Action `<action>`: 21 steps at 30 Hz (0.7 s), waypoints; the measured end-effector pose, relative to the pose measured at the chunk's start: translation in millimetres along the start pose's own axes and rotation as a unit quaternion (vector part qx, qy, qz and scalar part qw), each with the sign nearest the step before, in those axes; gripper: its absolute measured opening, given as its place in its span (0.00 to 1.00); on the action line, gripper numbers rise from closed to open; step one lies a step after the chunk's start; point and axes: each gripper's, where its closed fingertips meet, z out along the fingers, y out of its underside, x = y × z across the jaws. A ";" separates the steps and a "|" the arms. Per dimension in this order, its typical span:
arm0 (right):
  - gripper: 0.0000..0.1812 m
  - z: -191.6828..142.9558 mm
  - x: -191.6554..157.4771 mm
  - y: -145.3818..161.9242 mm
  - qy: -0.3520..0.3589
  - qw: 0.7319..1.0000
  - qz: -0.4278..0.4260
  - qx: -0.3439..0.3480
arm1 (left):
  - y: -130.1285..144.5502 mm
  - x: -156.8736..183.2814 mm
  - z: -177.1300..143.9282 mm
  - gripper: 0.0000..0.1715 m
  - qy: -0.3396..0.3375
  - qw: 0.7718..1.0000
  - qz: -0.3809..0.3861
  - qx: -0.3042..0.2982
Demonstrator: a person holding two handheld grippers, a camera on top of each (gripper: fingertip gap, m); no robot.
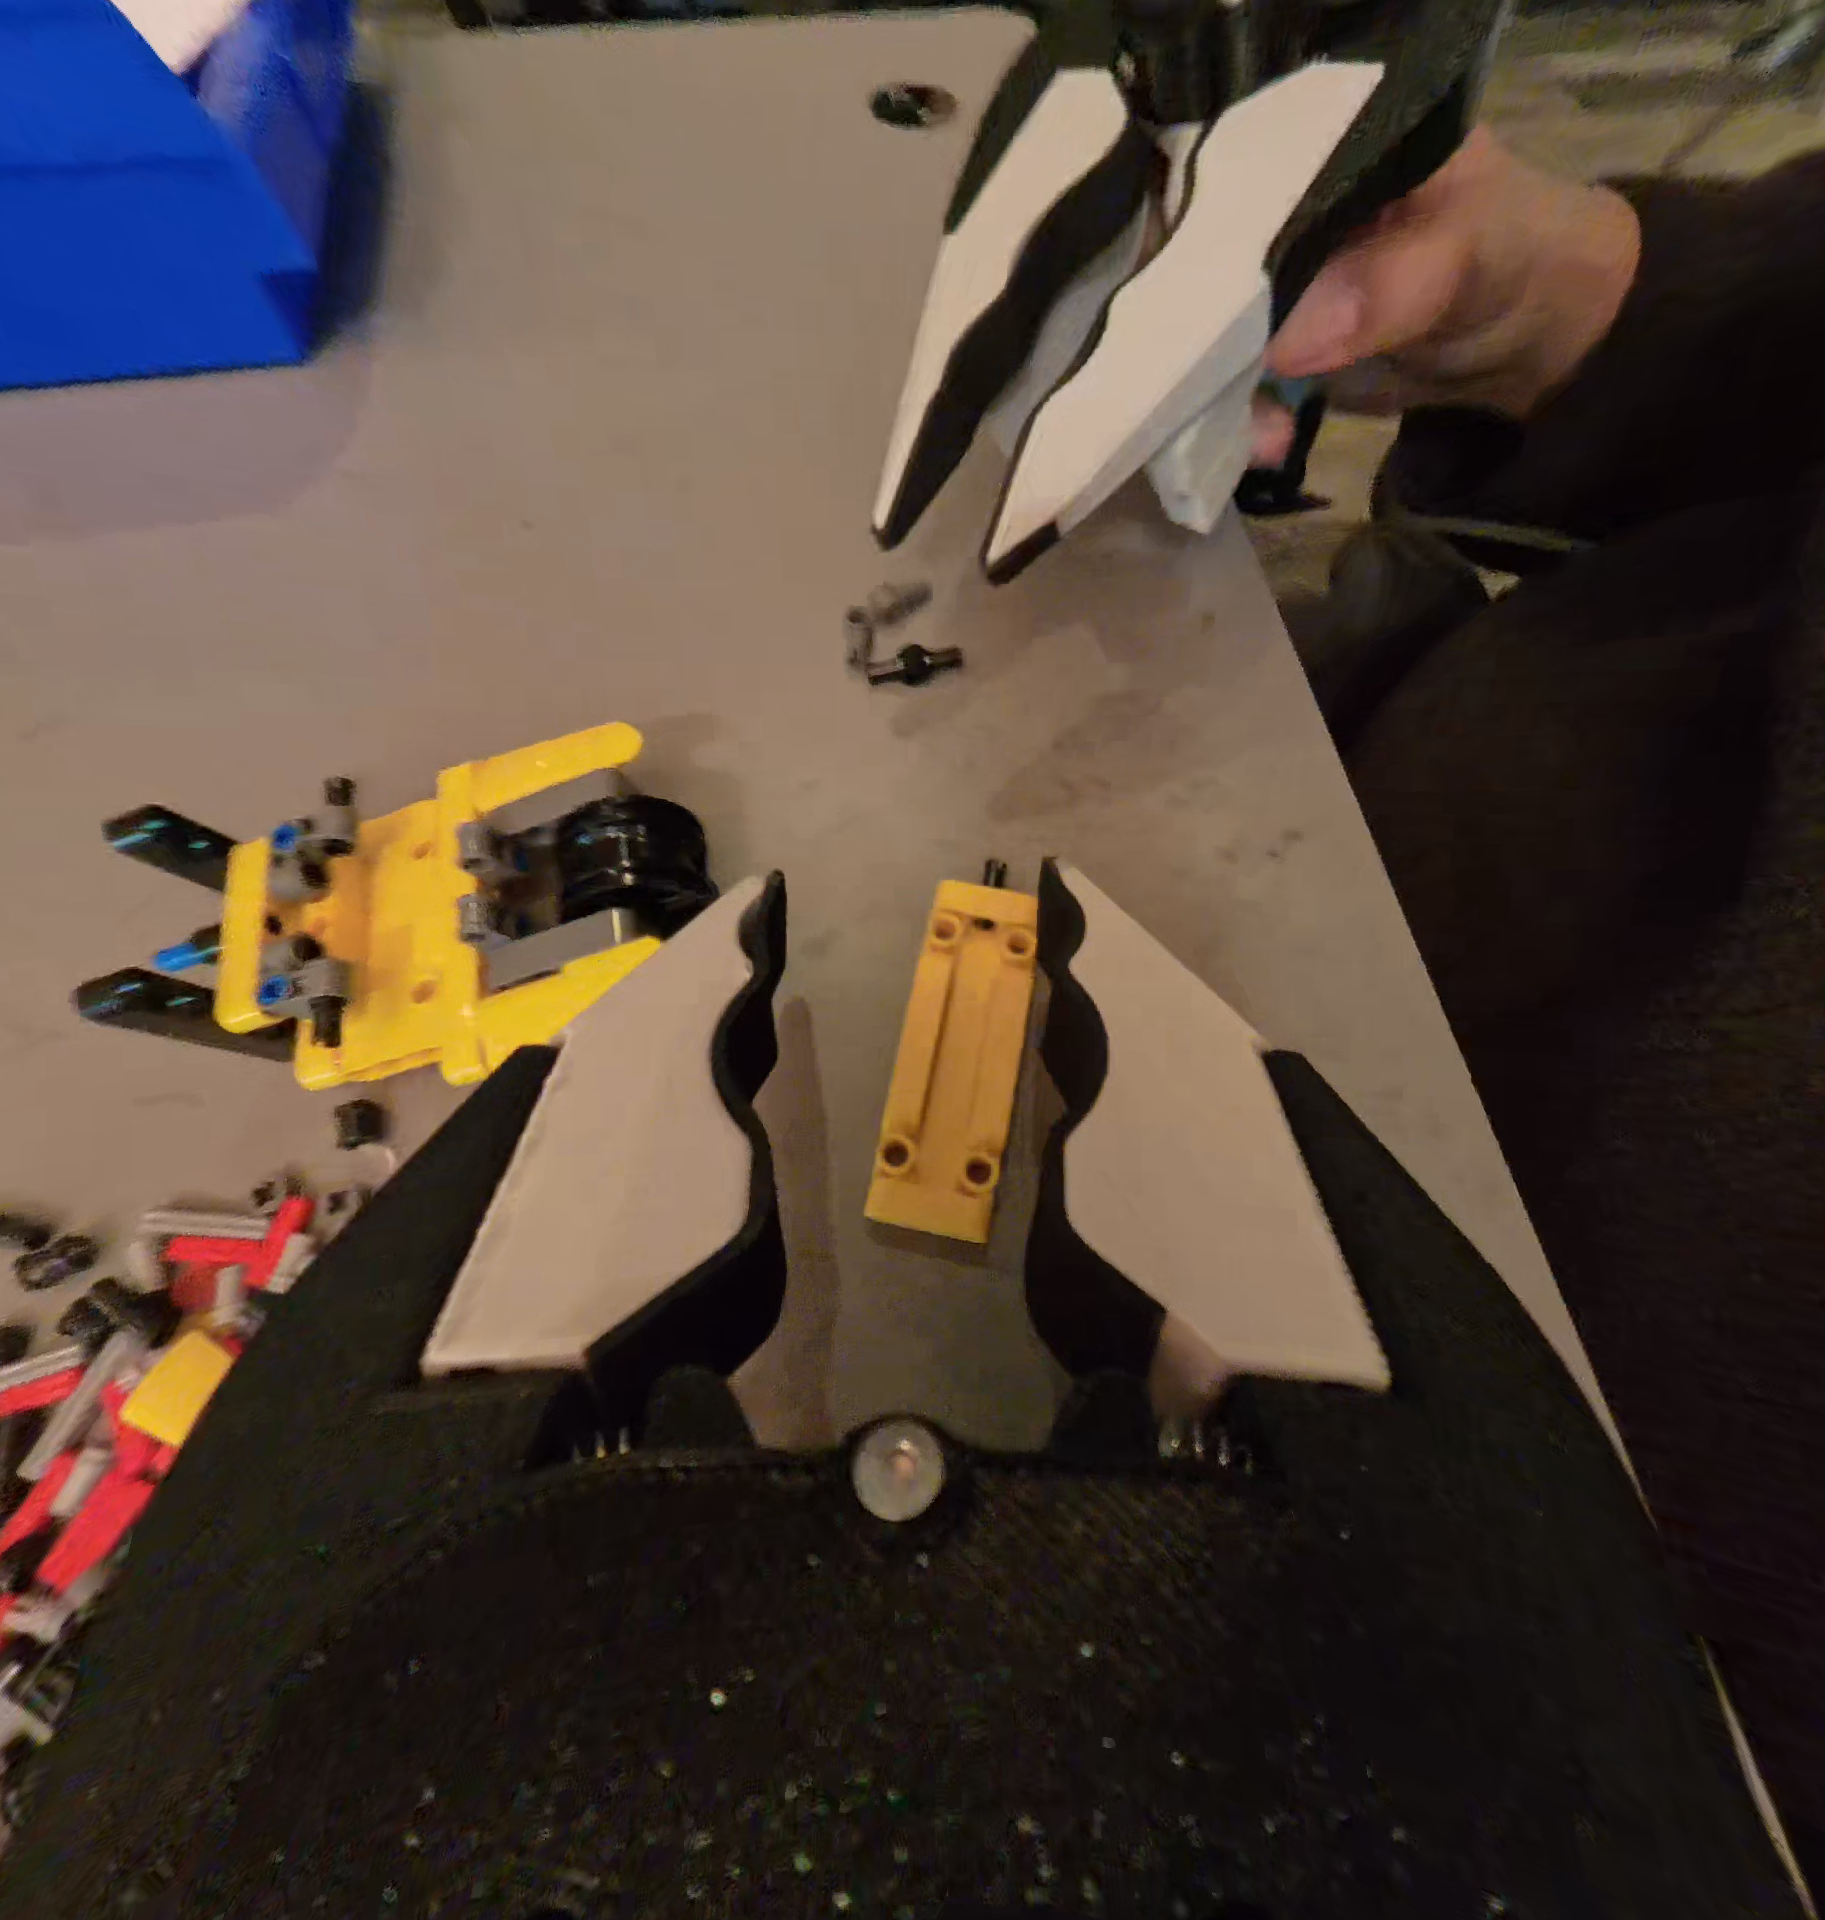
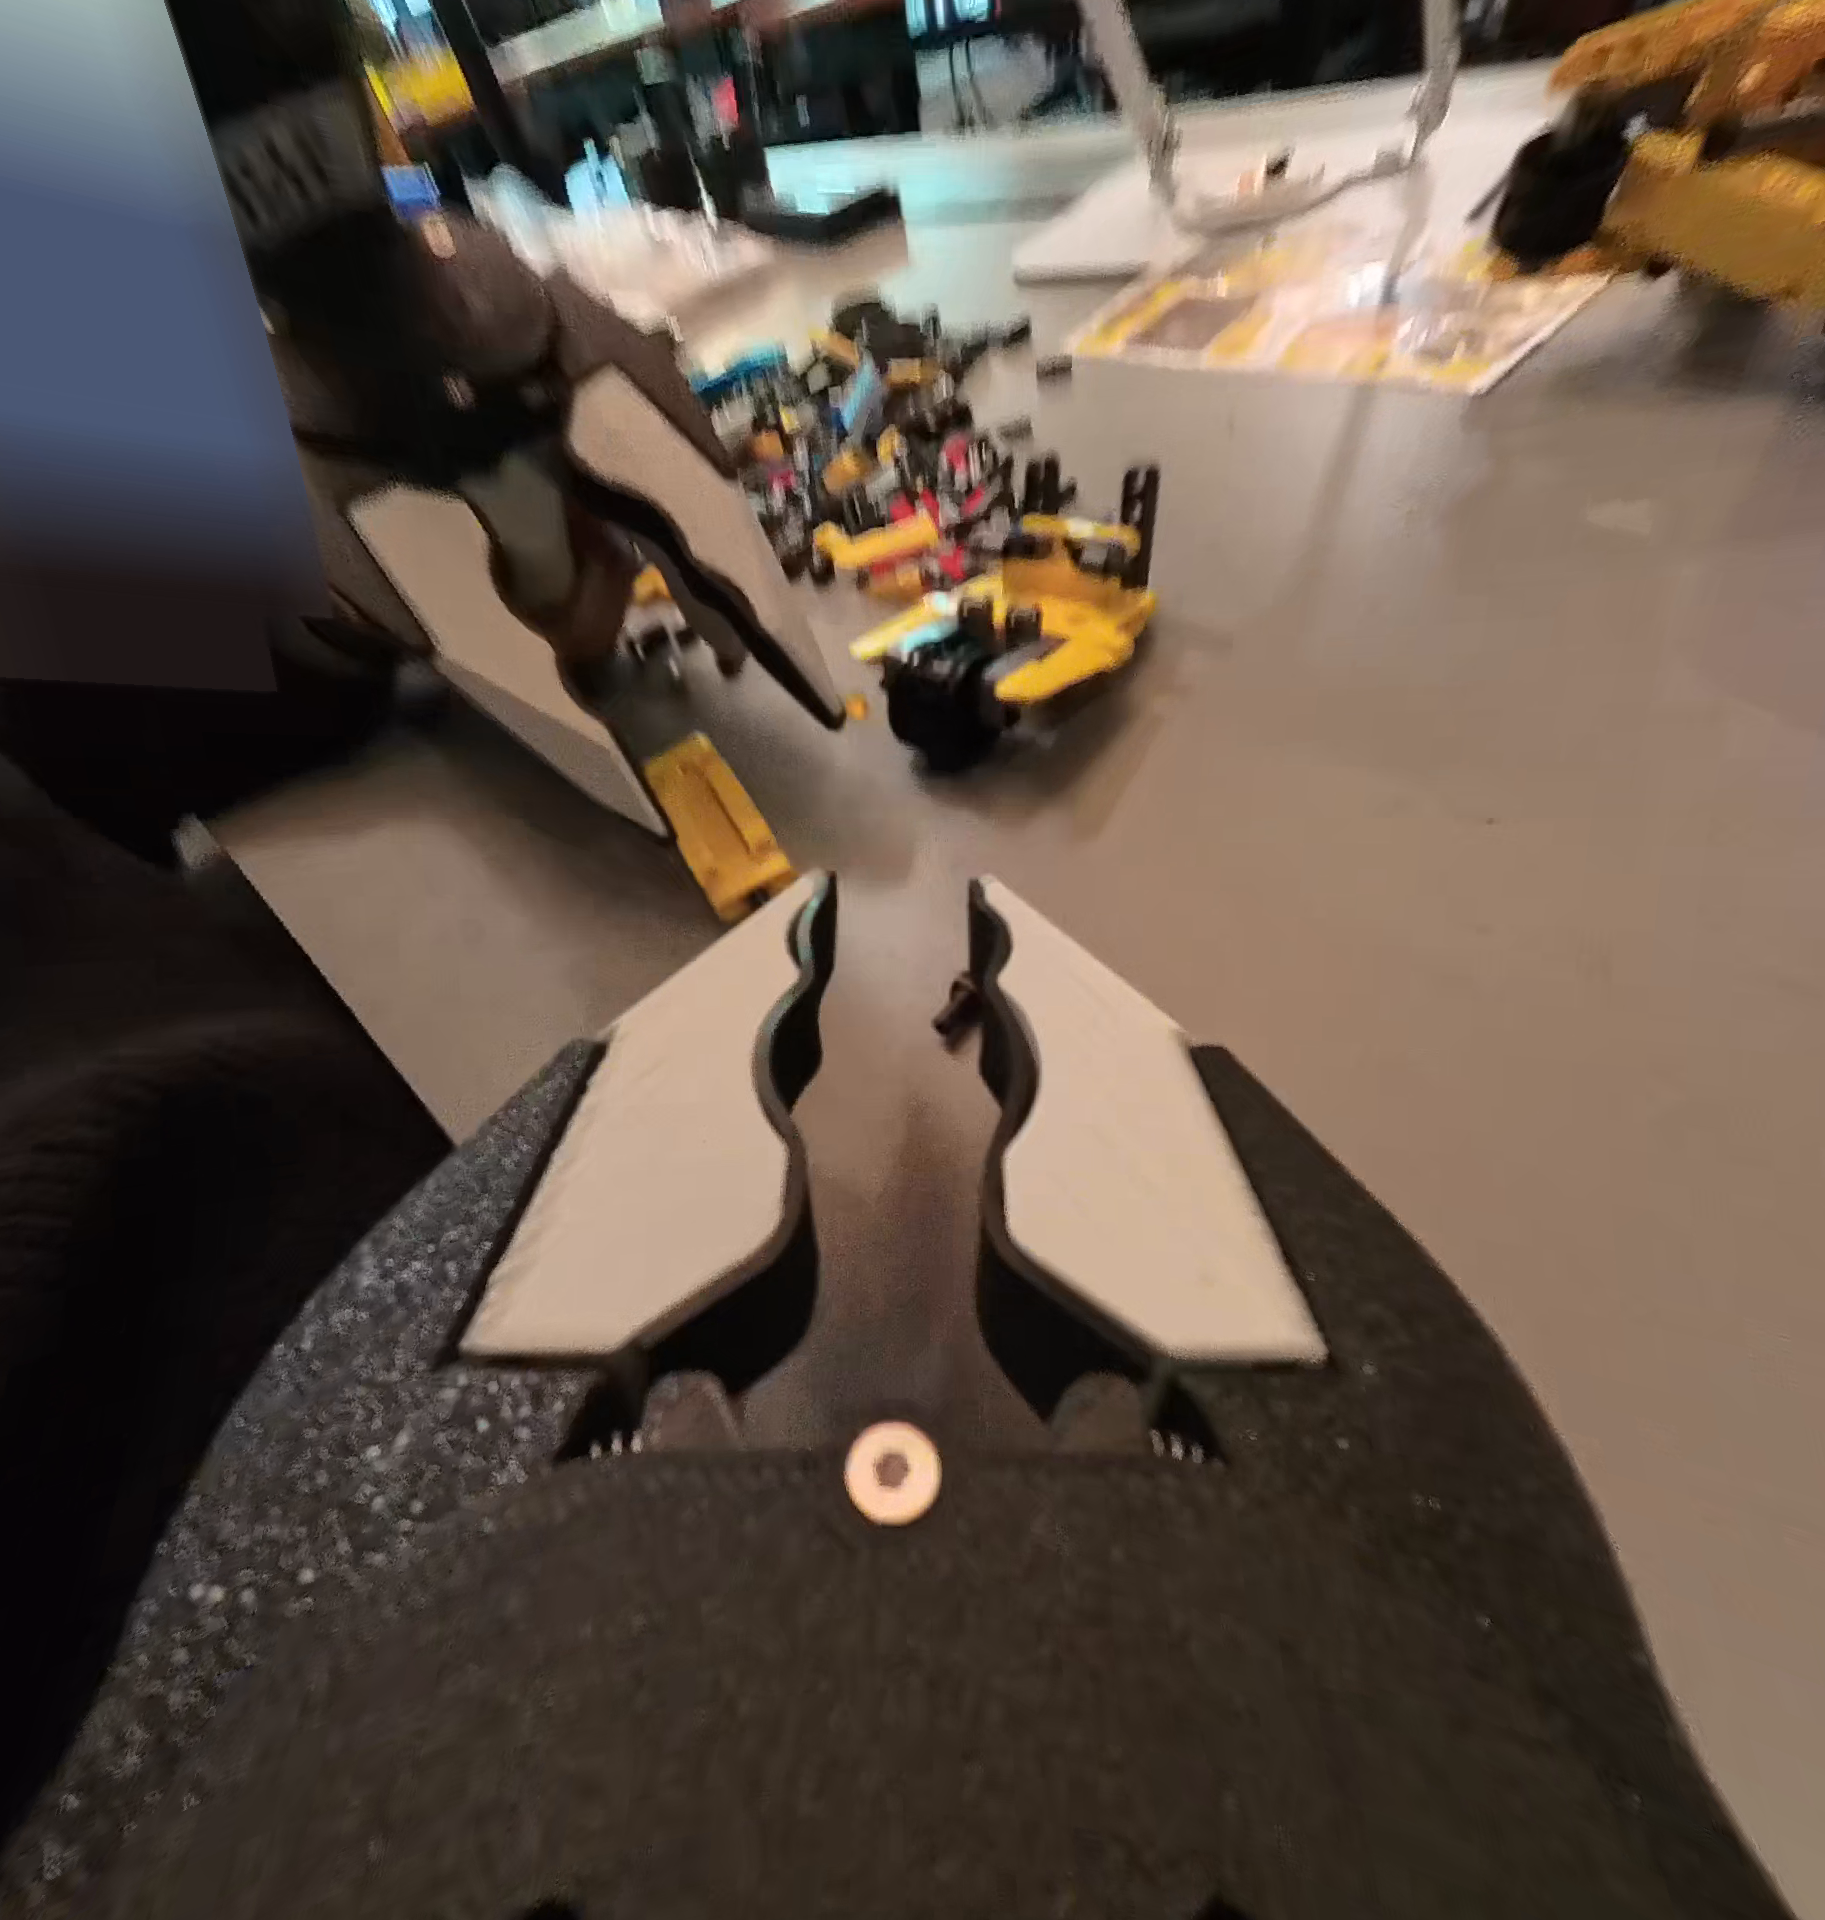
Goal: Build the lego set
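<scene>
My left gripper (image 1: 913, 878) is open low over the grey table (image 1: 596, 436). A flat yellow panel (image 1: 955, 1060) lies between its fingers, against the right finger, with a black pin at its far end. My right gripper (image 2: 903, 888) is open with a narrow gap and holds nothing. It hovers above two small pins, one grey (image 1: 887, 608) and one black (image 1: 913, 662). The black pin (image 2: 955, 1003) shows just inside its right finger. The right gripper (image 1: 944, 551) shows in the left wrist view. The left gripper (image 2: 752, 774) and the panel (image 2: 726, 821) show in the right wrist view.
A yellow assembly with a black wheel (image 1: 420, 914) lies left of my left gripper. Loose red, grey and black parts (image 1: 108, 1351) pile at the near left. A blue bin (image 1: 108, 187) stands far left. The table edge (image 1: 1355, 831) runs close on the right. A booklet (image 2: 1303, 301) and a large yellow model (image 2: 1718, 177) lie beyond. My right fingertips sit around 7 cm from my left ones. Both grippers' tips are roughly 30 cm from the large yellow model (image 2: 1718, 177).
</scene>
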 end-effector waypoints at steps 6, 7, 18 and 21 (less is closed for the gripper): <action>0.11 4.5 -4.0 13.1 -0.031 0.998 0.010 -0.046 | 16.3 9.5 10.8 0.28 0.004 0.998 0.036 -0.060; 0.12 3.1 -2.2 14.2 -0.037 0.998 0.022 -0.051 | 18.2 10.0 12.0 0.28 0.001 0.997 0.042 -0.067; 0.11 2.3 3.0 24.9 -0.018 0.996 -0.002 -0.089 | 22.4 13.5 14.1 0.24 0.007 0.996 0.042 -0.082; 0.11 1.5 2.2 24.3 -0.018 0.996 -0.002 -0.083 | 22.5 13.4 14.0 0.24 0.007 0.996 0.041 -0.082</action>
